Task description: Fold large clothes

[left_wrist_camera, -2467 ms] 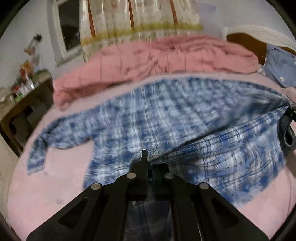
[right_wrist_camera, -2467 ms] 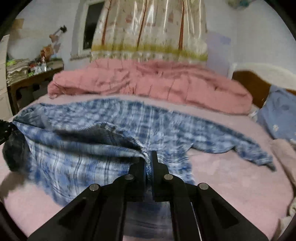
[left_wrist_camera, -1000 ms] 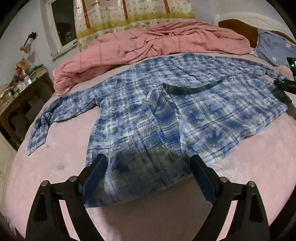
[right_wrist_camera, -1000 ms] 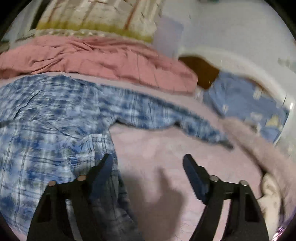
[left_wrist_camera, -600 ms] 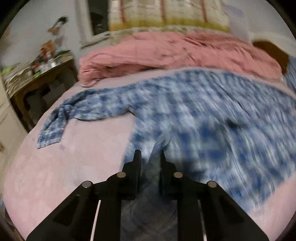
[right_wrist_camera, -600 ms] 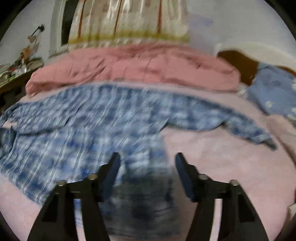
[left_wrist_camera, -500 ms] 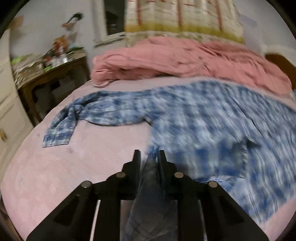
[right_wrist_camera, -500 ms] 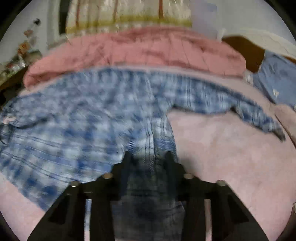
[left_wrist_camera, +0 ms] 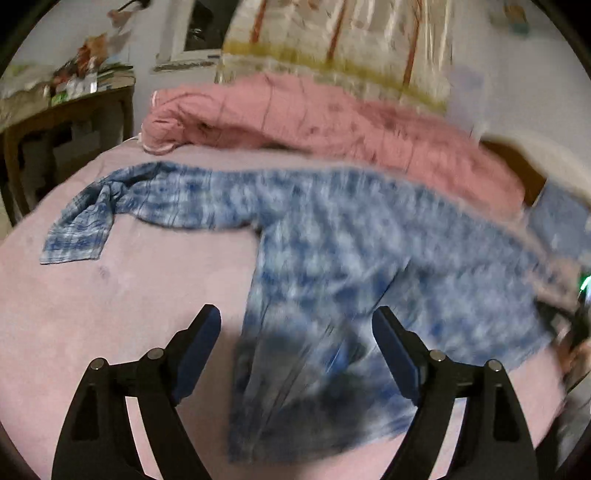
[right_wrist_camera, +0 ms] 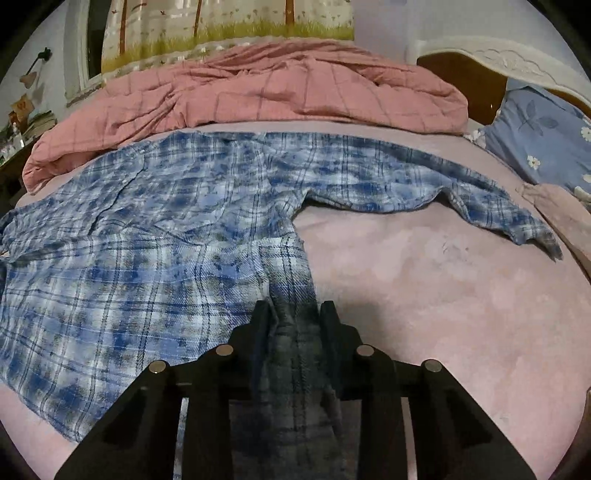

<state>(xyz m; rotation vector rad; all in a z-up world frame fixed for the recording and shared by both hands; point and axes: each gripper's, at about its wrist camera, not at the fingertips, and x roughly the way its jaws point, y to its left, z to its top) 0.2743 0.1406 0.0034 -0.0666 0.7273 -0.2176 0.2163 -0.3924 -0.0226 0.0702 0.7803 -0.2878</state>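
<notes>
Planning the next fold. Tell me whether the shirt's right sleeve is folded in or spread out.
Spread out. The sleeve stretches sideways from the shirt across the pink sheet, not laid over the body.

We see dim indoor light, warm cast. Left wrist view heavily motion-blurred: plaid shirt (left_wrist_camera: 369, 266) smeared, pink quilt (left_wrist_camera: 332, 125) soft. Right wrist view sharp; plaid weave crisp. Dark shadow falls on pink bedsheet (right_wrist_camera: 424, 295) just ahead of right gripper (right_wrist_camera: 294, 314). Fisheye bends bed edges; black vignette fills all corners. Window (left_wrist_camera: 201, 26) dark.
</notes>
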